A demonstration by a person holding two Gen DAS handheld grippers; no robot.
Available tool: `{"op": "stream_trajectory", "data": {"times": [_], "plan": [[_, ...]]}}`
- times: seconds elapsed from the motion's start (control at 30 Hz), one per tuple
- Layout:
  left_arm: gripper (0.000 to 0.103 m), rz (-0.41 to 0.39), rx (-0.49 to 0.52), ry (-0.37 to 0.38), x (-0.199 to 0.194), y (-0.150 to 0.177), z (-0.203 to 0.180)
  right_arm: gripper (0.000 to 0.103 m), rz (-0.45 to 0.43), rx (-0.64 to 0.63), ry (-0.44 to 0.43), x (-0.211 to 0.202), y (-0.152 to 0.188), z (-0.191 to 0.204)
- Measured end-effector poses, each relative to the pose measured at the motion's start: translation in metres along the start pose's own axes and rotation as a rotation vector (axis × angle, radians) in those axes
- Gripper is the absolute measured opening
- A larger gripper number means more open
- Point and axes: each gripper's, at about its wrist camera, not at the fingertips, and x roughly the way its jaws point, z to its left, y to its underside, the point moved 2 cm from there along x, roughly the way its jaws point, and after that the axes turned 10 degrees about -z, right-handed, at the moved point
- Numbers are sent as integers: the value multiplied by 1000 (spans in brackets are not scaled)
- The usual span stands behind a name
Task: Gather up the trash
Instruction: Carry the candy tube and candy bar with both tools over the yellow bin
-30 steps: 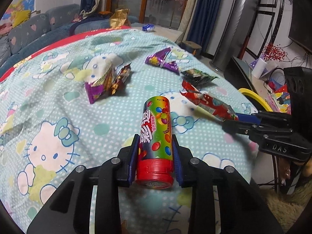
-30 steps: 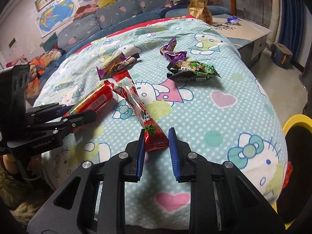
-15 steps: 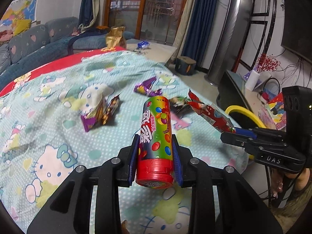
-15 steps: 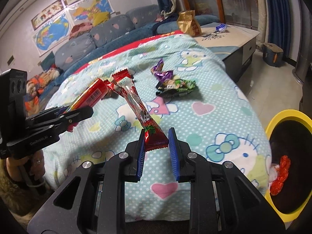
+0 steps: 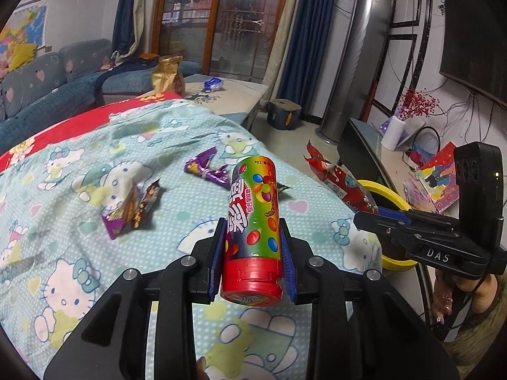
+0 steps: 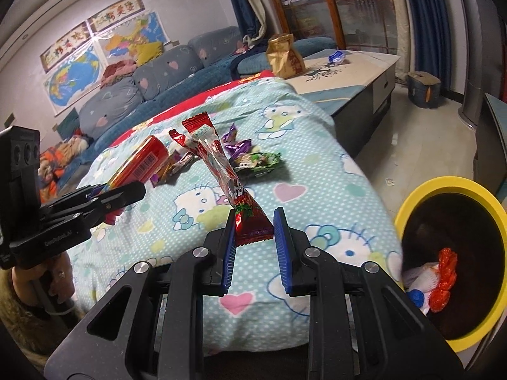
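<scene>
Now both loads have risen off the bed toward the yellow bin (image 6: 450, 190) (binning looks next): left gripper (image 5: 253, 247) clamps the candy tube (image 5: 253, 209), right gripper (image 6: 255, 237) pinches the red wrapper (image 6: 228, 174)

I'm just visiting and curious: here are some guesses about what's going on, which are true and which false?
1. The left gripper holds a candy tube. True.
2. The right gripper is empty. False: it pinches a red wrapper.
3. The yellow-rimmed bin is empty. False: trash already lies in it.
4. Wrappers remain on the blanket. True: a purple wrapper lies there.
5. The candy tube's cap is blue. False: it is red.
</scene>
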Motion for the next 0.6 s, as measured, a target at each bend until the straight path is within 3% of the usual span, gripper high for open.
{"op": "stream_trajectory", "data": {"times": [0.6], "plan": [[30,-21,64,88,13,-15,-50,17,-75,64,97,-31,-13,-47]]}}
